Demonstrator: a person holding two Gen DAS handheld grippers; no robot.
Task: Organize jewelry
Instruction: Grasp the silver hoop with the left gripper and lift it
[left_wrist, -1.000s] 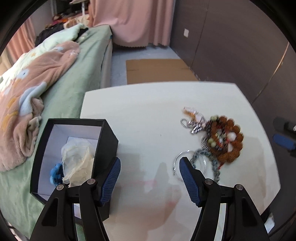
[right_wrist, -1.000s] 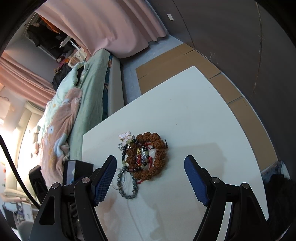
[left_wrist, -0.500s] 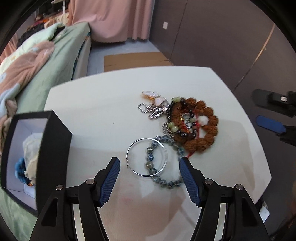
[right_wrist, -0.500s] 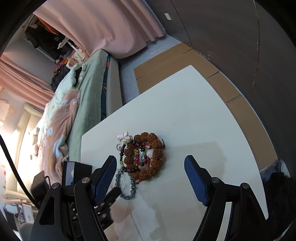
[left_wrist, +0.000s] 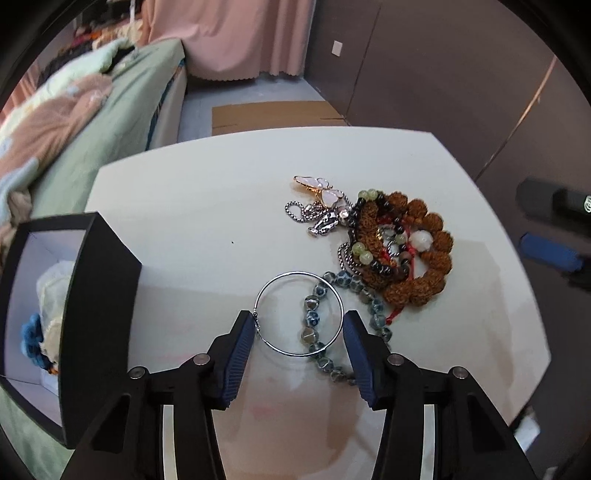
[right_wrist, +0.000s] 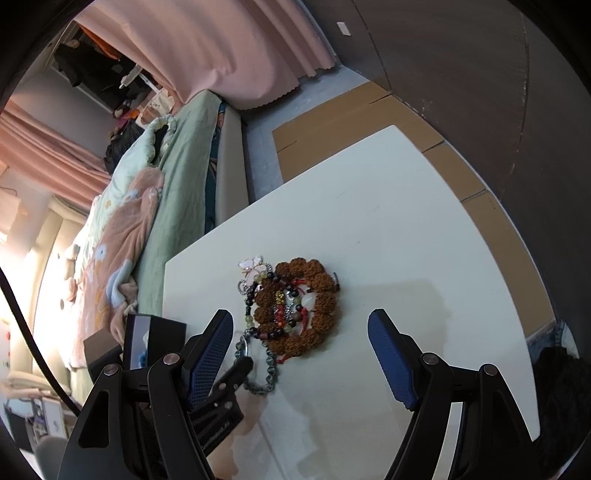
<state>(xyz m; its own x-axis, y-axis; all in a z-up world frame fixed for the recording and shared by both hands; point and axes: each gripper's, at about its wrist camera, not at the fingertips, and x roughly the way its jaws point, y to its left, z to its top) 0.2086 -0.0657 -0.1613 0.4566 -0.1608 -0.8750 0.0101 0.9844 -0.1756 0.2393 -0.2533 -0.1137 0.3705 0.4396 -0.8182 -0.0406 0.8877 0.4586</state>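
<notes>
The left gripper (left_wrist: 299, 330) is closing its jaws around the silver ring (left_wrist: 299, 314), lying on the bench (left_wrist: 207, 206) near the jewelry pile (left_wrist: 391, 243); the pads are not pressing yet. The right gripper (right_wrist: 300, 345) is hovering with jaws wide and empty. The thin ring could slip flat, or the beaded bracelet (left_wrist: 314, 317) crossing it could snag and drag along.

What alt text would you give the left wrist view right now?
The left gripper is closing its blue jaws around a thin silver hoop lying on the white table, over a grey beaded bracelet. A brown bead bracelet heap sits beyond; an open black box stands left.
</notes>
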